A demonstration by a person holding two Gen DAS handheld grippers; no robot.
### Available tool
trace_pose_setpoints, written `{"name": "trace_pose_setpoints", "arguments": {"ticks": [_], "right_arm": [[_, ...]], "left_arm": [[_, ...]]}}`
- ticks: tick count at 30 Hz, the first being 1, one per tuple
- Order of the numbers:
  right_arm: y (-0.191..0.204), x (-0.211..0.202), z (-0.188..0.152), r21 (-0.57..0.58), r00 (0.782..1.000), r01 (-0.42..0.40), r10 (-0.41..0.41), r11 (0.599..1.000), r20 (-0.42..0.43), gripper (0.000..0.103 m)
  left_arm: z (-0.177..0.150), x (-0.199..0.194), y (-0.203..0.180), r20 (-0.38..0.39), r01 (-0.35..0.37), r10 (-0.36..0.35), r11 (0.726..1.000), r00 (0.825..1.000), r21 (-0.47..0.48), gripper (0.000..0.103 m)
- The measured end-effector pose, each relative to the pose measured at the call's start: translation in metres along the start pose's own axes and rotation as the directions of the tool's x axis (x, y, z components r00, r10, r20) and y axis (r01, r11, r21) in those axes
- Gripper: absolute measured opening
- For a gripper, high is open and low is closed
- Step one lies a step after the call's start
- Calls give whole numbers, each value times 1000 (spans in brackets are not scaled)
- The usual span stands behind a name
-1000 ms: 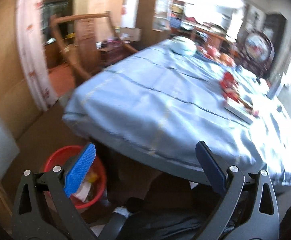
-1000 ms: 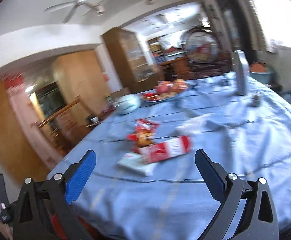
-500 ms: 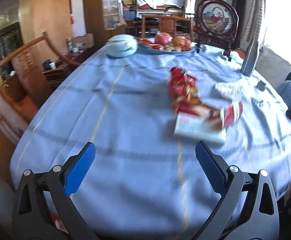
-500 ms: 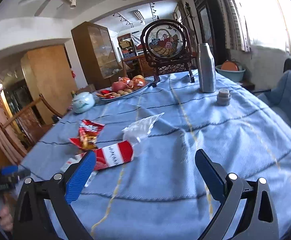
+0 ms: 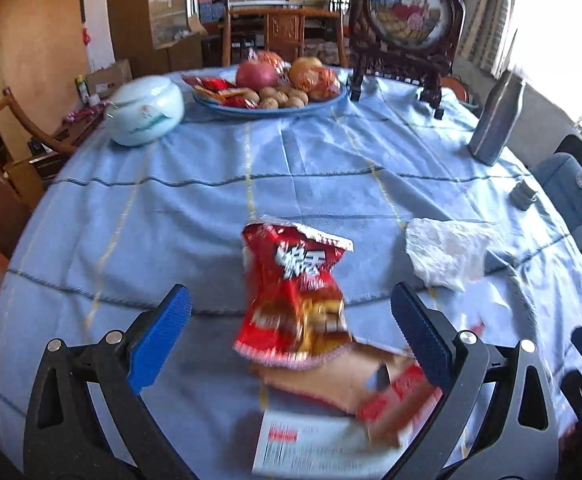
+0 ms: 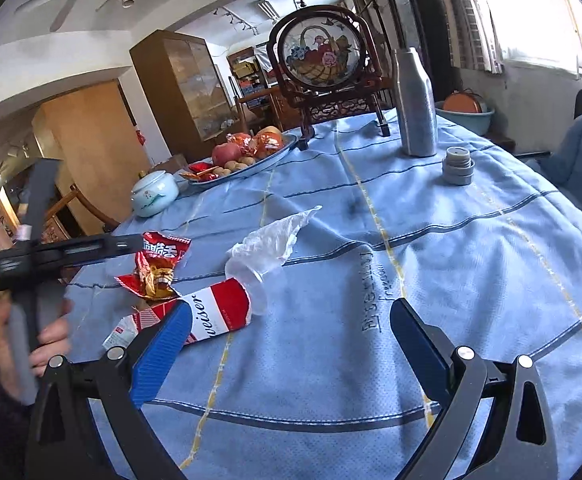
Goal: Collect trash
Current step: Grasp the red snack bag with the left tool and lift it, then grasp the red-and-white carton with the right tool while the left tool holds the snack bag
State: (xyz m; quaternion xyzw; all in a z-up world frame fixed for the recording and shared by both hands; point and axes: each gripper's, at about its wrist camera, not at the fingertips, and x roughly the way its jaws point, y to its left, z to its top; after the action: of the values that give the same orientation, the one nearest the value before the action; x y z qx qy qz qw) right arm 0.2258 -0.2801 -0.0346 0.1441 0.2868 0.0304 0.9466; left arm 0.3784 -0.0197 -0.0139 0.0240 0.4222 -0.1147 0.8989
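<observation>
A crumpled red snack bag (image 5: 295,296) lies on the blue tablecloth (image 5: 171,216), between the fingers of my open left gripper (image 5: 291,328) and just beyond them. Under its near end lies a red and white carton (image 5: 395,400) on a white leaflet (image 5: 311,444). A clear plastic bag (image 5: 447,256) lies to the right. In the right wrist view my right gripper (image 6: 287,344) is open and empty above the cloth; the snack bag (image 6: 157,268), the carton (image 6: 215,312) and the plastic bag (image 6: 271,240) lie to its left.
A blue fruit plate (image 5: 271,96), a pale lidded jar (image 5: 145,114), a framed basket screen (image 5: 407,12) and a grey metal bottle (image 5: 495,120) with its cap (image 6: 457,166) stand farther back. A blue chair (image 5: 571,196) is at the right edge.
My left gripper has swung up from the red bin beside the table and come over the trash pile. My right gripper has turned right and moved a little closer to the table.
</observation>
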Motion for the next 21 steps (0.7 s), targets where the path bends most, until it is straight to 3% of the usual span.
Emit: {"name": "trace_pose_setpoints", "arguments": {"ticks": [4, 5, 8, 10, 11, 17, 21], "right_arm": [[1, 2, 0, -3, 1000, -4, 4, 1000, -1, 97], [0, 2, 0, 2, 1000, -7, 7, 1000, 0, 97], [-6, 3, 0, 38, 1000, -15, 15, 999, 3, 98], [-11, 4, 1, 65, 1000, -23, 23, 998, -3, 98], [-13, 5, 1, 80, 1000, -23, 24, 997, -5, 98], [-15, 13, 1, 107, 999, -5, 9, 994, -39, 98], [-7, 15, 1, 69, 998, 32, -28, 997, -56, 98]], "left_arm": [[4, 32, 5, -39, 43, -44, 999, 998, -25, 96], [3, 34, 6, -39, 51, -52, 998, 998, -25, 89], [-1, 39, 6, -53, 84, -84, 996, 995, -1, 51], [-1, 35, 7, -31, 90, -90, 996, 995, 5, 46], [-1, 30, 7, -11, 82, -81, 997, 997, 12, 38], [3, -7, 17, 130, 67, -65, 998, 989, -10, 36], [3, -8, 27, 119, 101, -96, 994, 988, -40, 36]]}}
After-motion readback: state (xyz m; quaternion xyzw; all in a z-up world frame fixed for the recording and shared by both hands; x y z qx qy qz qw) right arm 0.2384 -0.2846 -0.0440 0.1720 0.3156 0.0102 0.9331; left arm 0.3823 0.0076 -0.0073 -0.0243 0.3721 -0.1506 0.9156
